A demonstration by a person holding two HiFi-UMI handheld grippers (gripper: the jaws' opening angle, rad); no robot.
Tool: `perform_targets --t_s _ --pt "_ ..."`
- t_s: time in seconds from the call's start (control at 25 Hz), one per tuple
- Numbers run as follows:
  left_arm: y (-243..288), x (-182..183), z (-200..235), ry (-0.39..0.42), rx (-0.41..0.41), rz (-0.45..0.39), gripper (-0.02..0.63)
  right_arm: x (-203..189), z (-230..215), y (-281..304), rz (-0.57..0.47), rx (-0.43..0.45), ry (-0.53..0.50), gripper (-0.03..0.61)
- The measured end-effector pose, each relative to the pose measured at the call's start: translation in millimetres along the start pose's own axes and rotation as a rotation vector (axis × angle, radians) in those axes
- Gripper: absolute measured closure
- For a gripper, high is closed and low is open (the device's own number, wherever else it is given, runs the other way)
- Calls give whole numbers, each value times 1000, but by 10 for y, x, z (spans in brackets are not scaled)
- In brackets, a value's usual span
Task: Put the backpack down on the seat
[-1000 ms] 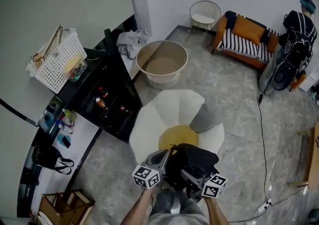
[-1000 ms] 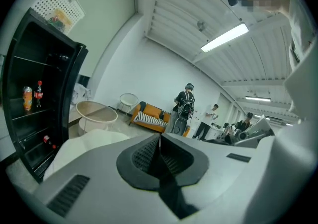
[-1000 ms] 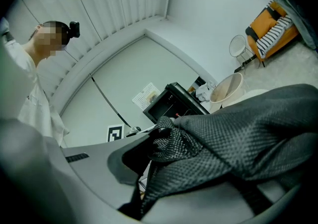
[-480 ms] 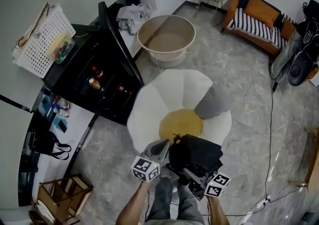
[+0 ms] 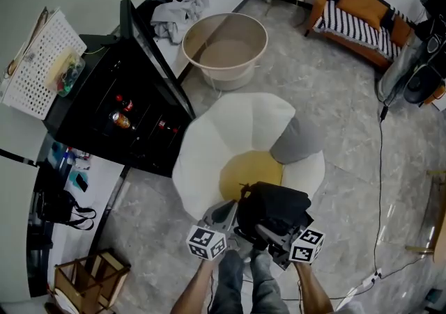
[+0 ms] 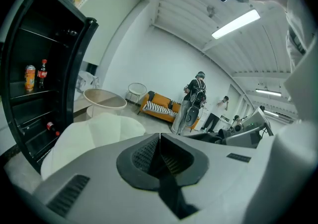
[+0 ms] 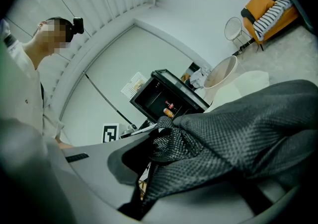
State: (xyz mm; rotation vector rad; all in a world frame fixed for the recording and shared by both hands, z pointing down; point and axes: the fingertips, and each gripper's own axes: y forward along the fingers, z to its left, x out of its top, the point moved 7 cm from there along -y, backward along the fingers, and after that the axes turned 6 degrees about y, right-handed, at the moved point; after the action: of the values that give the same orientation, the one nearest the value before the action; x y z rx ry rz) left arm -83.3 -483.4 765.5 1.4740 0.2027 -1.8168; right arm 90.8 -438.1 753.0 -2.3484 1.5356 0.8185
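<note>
right gripper (image 7: pixel 158 144) is clamped on the backpack (image 5: pixel 275 207), over the near edge of the seat (image 5: pixel 230 135); left gripper (image 6: pixel 159 143) closed, empty. let go here, it could slip to the floor (image 5: pixel 341 118).

In the head view the backpack (image 5: pixel 273 205) hides the jaw tips of the right gripper (image 5: pixel 273 230) and part of the seat's yellow cushion (image 5: pixel 244 175), and the lower edge cuts off the wooden crate (image 5: pixel 87 283).
</note>
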Motion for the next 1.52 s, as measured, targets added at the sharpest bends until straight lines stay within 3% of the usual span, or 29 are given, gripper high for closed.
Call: perform_targets --t_s 0.28,0.64,1.0,1.28,1.52 --pt "130 116 128 12 5 -24 580 389 -212 356 4 40 -41 522" --pt "126 47 261 -9 23 -9 580 586 -793 895 30 37 24 520" --pt "282 -116 414 1 17 35 580 79 -1569 1151 64 -23 211 520" --pt "452 -71 466 3 -7 24 580 -42 -1732 1207 81 -33 177 520" --pt "462 -158 321 -4 -32 49 580 -89 -1862 1034 70 -129 176 496"
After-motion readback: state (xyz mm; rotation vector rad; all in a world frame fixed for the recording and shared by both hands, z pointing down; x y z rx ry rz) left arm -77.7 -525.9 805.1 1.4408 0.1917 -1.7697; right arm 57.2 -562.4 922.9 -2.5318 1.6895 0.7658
